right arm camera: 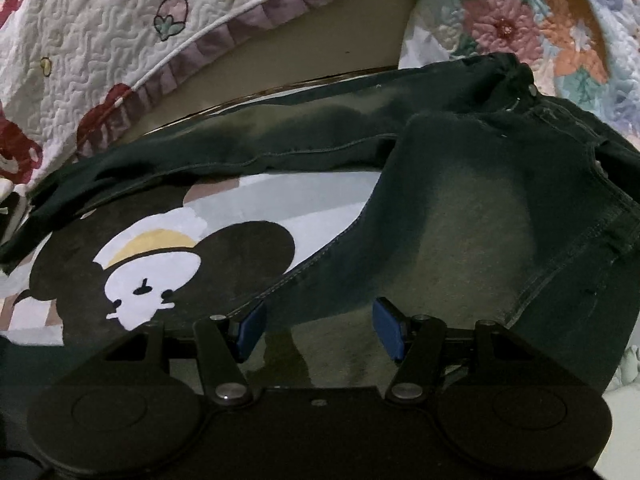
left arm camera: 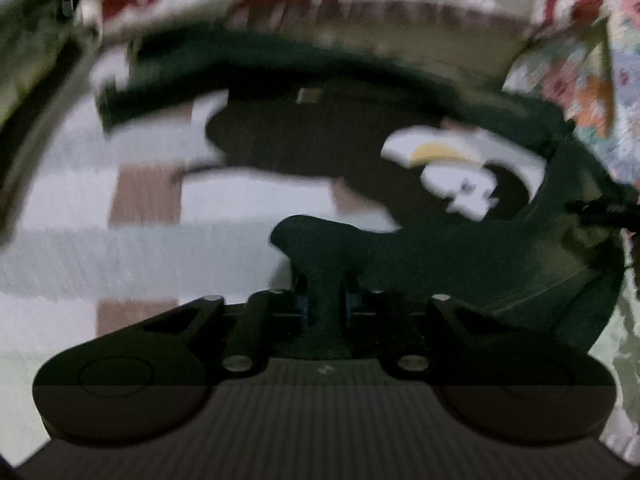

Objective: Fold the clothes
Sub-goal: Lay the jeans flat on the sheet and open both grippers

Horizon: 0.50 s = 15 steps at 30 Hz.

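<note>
bedsheet w/ cartoon print, under both fingers | dark jeans spread ahead of R fingers, legs apart | L gripper pinching jeans hem fold, prob to lift leg over | R gripper fingers spread, denim between, not clamped

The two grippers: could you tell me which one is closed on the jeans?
The left gripper: its jaws pinch a fold of the jeans; the right gripper is open.

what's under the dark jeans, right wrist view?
The dark jeans lie on a printed sheet with a cartoon mouse face, visible between the legs. Whatever lies beneath the denim itself is covered. The open right tongs hover over one leg.
</note>
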### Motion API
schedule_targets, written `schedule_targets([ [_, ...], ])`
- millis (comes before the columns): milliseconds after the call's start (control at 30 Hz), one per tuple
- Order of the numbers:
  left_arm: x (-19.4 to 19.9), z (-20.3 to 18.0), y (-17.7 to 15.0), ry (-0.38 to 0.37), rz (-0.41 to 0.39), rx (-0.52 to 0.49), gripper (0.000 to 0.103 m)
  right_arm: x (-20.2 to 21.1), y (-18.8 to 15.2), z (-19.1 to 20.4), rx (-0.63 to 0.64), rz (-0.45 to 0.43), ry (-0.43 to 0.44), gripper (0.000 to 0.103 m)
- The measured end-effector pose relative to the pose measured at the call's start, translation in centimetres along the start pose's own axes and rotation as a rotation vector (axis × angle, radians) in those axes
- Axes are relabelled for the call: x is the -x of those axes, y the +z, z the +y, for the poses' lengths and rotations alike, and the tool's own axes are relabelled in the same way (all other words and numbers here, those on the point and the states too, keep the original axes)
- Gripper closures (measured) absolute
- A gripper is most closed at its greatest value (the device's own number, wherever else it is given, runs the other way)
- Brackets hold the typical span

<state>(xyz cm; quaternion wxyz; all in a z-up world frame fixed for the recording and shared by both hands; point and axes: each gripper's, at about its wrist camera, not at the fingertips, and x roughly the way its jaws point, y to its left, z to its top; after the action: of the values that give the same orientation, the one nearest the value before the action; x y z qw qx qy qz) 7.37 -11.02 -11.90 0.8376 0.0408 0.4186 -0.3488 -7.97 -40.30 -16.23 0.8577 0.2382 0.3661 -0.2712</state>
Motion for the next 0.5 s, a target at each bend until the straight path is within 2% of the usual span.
schedule_targets([
  [100,4.6,-0.6,3.2,0.034,-0.204,0.027,0.095,0.5,0.3,-0.7,-0.037,-0.038,0.026,0.039],
  [167,8.2,-1.5,5.5,0.058,-0.346,0.003,0.097,0.8,0.6,-1.0,-0.045,-0.058,0.034,0.039],
  [233,9.6,-1.4,7.3,0.054,-0.381,0.011,0.095,0.6,0.5,0.0,0.058,-0.057,-0.035,0.039],
  [267,9.1,-0.9,7.9,0.056,-0.363,0.045,0.094,0.3,0.3,0.6,0.11,-0.053,-0.064,0.039],
  [333,6.3,0.9,8.3,0.124,-0.276,0.096,0.09,-0.3,-0.4,1.4,0.177,-0.043,-0.083,0.039],
  [433,1.6,4.4,6.0,0.446,-0.167,0.093,0.093,-1.8,-1.4,1.5,0.188,0.041,-0.066,0.039],
  [500,1.0,7.4,4.2,0.428,-0.103,0.219,0.093,-2.0,-1.8,1.7,0.22,0.059,-0.073,0.038],
])
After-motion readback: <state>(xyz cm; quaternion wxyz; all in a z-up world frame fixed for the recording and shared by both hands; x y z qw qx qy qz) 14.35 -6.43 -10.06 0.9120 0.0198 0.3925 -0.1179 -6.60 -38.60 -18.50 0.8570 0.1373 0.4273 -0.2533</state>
